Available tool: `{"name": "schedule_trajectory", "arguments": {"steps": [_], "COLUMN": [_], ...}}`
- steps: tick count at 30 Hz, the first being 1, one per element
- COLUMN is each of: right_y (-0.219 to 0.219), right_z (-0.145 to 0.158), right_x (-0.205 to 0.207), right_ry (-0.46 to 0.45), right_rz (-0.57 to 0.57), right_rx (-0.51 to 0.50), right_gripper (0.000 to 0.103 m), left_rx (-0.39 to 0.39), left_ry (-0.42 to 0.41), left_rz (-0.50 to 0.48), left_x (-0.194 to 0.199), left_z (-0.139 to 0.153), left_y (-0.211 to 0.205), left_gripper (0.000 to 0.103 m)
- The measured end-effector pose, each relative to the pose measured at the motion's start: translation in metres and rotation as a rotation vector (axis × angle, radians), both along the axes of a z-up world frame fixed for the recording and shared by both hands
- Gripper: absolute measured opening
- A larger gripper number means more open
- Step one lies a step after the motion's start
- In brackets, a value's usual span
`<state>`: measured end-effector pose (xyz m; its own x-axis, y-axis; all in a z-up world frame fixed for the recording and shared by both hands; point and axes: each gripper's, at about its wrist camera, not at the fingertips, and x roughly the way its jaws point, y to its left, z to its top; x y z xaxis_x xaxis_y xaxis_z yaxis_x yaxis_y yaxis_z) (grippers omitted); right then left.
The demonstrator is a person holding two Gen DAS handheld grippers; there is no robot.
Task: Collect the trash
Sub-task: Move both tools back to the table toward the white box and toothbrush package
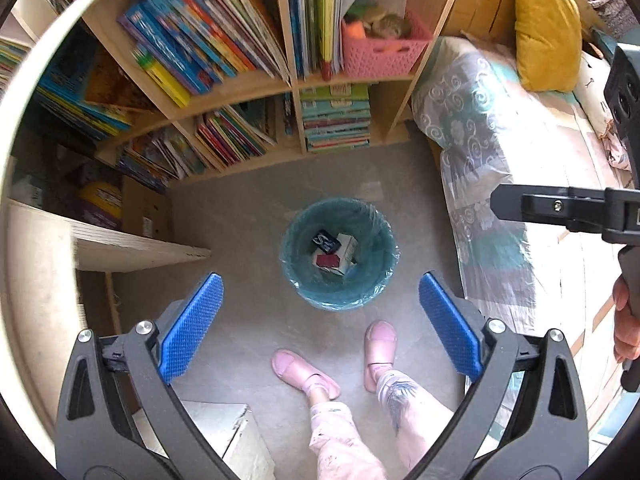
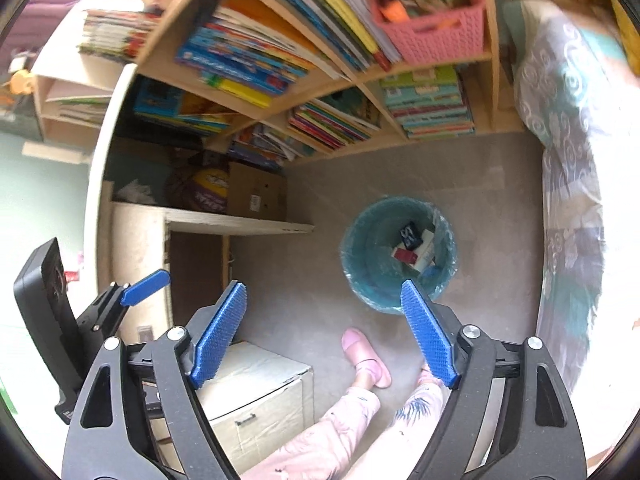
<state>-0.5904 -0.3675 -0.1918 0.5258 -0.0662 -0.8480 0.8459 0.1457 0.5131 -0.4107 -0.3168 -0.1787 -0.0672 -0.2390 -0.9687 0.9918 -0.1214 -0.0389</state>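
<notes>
A teal trash bin (image 1: 298,284) lined with a plastic bag stands on the grey floor, also in the right wrist view (image 2: 362,280). Inside it lie a dark packet (image 1: 325,240), a white carton (image 1: 347,249) and a red-and-white box (image 1: 326,261). My left gripper (image 1: 320,296) is open and empty, held high above the bin. My right gripper (image 2: 324,304) is open and empty, above the floor left of the bin. The right gripper's body shows at the right edge of the left wrist view (image 1: 560,208); the left gripper shows at the left of the right wrist view (image 2: 132,288).
A wooden bookshelf (image 1: 240,92) full of books with a pink basket (image 1: 380,52) stands behind the bin. A bed (image 1: 500,152) with a yellow pillow (image 1: 548,28) is on the right. A white desk (image 1: 132,244) is on the left. The person's legs in pink slippers (image 1: 380,344) stand before the bin.
</notes>
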Motion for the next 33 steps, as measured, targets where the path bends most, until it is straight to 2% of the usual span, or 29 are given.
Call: {"name": "schedule_trajectory", "arguments": {"steps": [7, 14, 21, 33], "right_y": [0.012, 0.017, 0.027, 0.071], "right_z": [0.071, 0.116, 0.134, 0.148], "right_x": [0.025, 0.069, 0.131, 0.271], "right_ry": [-0.045, -0.086, -0.125, -0.181], "right_rz": [0.127, 0.252, 0.400, 0.722], "right_rx": [-0.096, -0.160, -0.178, -0.164], "right_gripper": [0.080, 0.081, 0.081, 0.081], "left_rx": [-0.078, -0.137, -0.183, -0.196], "left_ry": [-0.053, -0.023, -0.022, -0.114], "left_rz": [0.032, 0.185, 0.357, 0.687], "left_x": [0.014, 0.065, 0.122, 0.222], "left_z": [0.064, 0.110, 0.138, 0.158], "left_y": [0.023, 0.049, 0.084, 0.176], "left_gripper": [0.096, 0.096, 0.096, 0.096]}}
